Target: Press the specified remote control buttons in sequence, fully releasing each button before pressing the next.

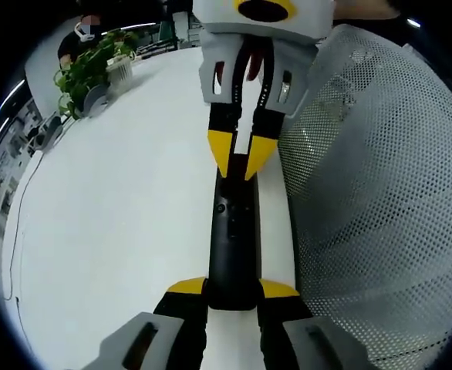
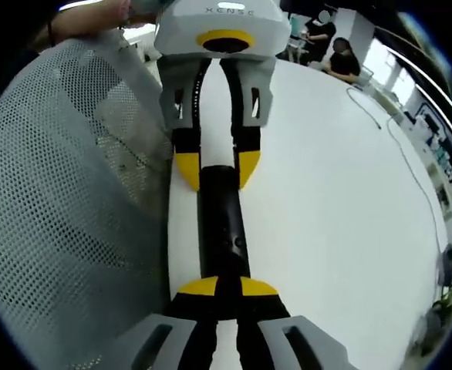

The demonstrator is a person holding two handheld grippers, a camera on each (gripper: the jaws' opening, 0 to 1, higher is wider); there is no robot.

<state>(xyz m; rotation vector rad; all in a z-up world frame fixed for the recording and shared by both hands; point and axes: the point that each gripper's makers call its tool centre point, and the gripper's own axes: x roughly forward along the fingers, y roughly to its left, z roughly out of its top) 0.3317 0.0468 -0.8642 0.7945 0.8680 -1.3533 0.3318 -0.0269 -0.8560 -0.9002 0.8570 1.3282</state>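
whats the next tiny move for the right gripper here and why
Probably a small downward press. The left gripper clamps one end of the black remote over the white table, and the right gripper, jaws nearly closed, has its yellow tips at the remote's far end. Whether a tip sits over a button is too unclear to tell, so go gently.

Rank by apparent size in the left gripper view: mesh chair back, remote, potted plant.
1. Mesh chair back, by far the largest, though it sits near the camera.
2. Remote, a long black bar held between the jaws.
3. Plant, smallest, but it stands far back on the table, so its true size is unsure.
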